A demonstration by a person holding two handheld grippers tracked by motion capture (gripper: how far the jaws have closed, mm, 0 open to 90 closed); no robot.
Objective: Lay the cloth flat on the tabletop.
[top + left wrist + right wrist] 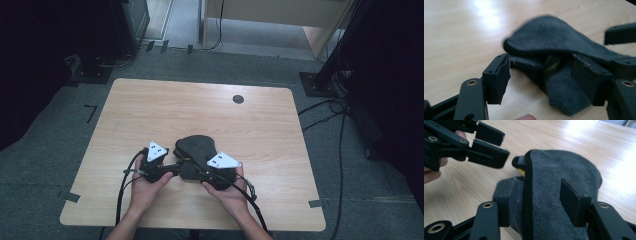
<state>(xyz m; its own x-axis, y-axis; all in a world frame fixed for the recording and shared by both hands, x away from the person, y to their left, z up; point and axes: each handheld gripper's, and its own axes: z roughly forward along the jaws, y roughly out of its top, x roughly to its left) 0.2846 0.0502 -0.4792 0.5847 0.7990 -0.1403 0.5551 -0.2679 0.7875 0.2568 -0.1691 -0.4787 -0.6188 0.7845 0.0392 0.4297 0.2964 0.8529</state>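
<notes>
Flanking unlabelled dark cloth [197,150], both tongs parted

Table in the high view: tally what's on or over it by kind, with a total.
Dark grey fleece cloth: 1
Handheld grippers: 2, the left gripper and the right gripper, both at the cloth
Small dark round disc near the table's far edge: 1
Total: 4
</notes>
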